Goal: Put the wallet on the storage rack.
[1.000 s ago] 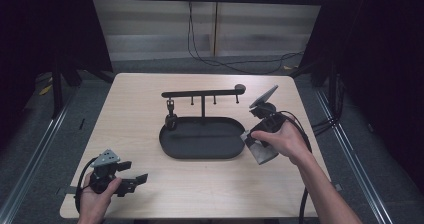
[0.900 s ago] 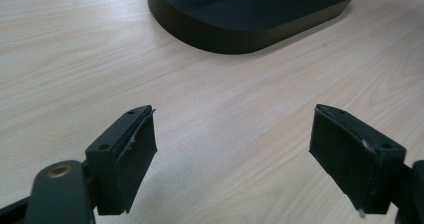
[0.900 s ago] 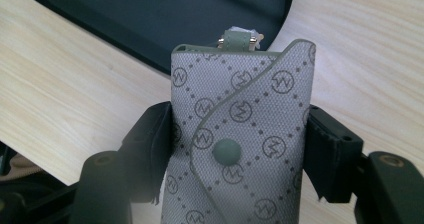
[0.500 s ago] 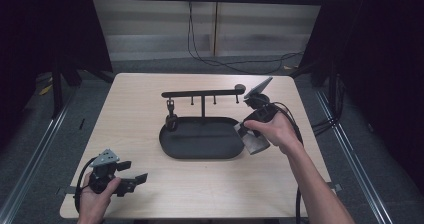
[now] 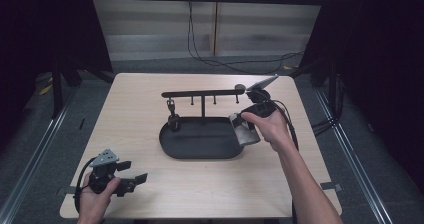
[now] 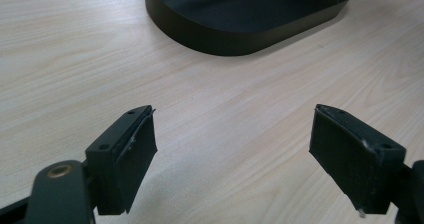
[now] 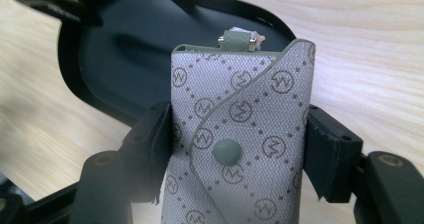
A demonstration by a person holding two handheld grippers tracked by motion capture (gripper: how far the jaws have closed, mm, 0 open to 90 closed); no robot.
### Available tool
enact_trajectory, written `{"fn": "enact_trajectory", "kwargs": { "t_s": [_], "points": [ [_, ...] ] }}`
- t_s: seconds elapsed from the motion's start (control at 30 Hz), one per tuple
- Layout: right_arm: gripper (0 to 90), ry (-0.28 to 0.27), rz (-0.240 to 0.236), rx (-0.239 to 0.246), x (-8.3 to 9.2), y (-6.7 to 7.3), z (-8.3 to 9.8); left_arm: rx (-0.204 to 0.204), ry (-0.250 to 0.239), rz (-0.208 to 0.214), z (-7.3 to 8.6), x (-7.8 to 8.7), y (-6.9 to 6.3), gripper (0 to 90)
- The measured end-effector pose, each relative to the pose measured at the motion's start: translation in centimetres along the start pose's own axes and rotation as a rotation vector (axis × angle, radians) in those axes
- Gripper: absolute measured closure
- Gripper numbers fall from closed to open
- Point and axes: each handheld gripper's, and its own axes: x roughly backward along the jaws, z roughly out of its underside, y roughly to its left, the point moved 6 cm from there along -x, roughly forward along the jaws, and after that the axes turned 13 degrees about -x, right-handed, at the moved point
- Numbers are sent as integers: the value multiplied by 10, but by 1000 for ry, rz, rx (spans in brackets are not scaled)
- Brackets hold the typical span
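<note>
Surface (image 6: 210,134): pale wood grain, smooth, matt. Oval tray (image 6: 240,34): dark, matt, smooth-walled. Pouch (image 7: 240,149): woven grey cloth, printed monogram, smooth green snap. Fingers (image 6: 130,154): matt black, plastic-looking, edges slightly frayed.

Right gripper (image 5: 246,129) holds grey pouch (image 5: 243,130) over black tray's (image 5: 200,146) rim.

A light wooden table with rounded corners (image 5: 150,104) carries a black oval metal tray (image 5: 200,146) near its middle, from which a black hook rack (image 5: 202,92) rises.

Left gripper (image 6: 232,149) agape, right gripper (image 7: 235,149) clamped.
</note>
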Motion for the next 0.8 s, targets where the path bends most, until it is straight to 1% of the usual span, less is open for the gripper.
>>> {"fn": "enact_trajectory", "kwargs": {
  "t_s": [0.07,0.23,0.3,0.33,0.37,0.4,0.43,0.47,0.53,0.6,0.7,0.8],
  "points": [
    [355,-3,-9,-9,-4,-3,-1,-3,2,4,0,0,-1,185],
    [355,-27,-54,-45,-13,-12,-3,-5,0,1,0,0,0,185],
    [355,-24,-48,-51,-19,-16,-2,-3,-1,-2,-1,0,0,185],
    [355,-36,-44,-58,-22,-18,-2,-6,0,0,-1,0,0,186],
    [355,-41,-44,-65,-24,-19,-2,-5,-2,0,-1,0,0,185],
    [355,-40,-55,-69,-26,-20,-2,-6,-1,0,-1,0,0,185],
    [355,-45,-61,-80,-29,-20,-2,-10,0,0,-1,0,-1,185],
    [355,-50,-66,-79,-31,-20,-2,-10,0,1,-1,0,-1,185],
    [355,-64,-92,-83,-35,-20,-3,-9,-4,0,-1,1,-1,185],
    [355,-79,-92,-78,-38,-19,-4,-10,-6,-8,-2,1,0,187],
    [355,-95,-104,-87,-42,-17,-6,-7,-7,-8,-2,1,1,188],
    [355,-92,-117,-83,-47,-15,-6,-7,-11,-9,-2,1,1,188]
  ]
}}
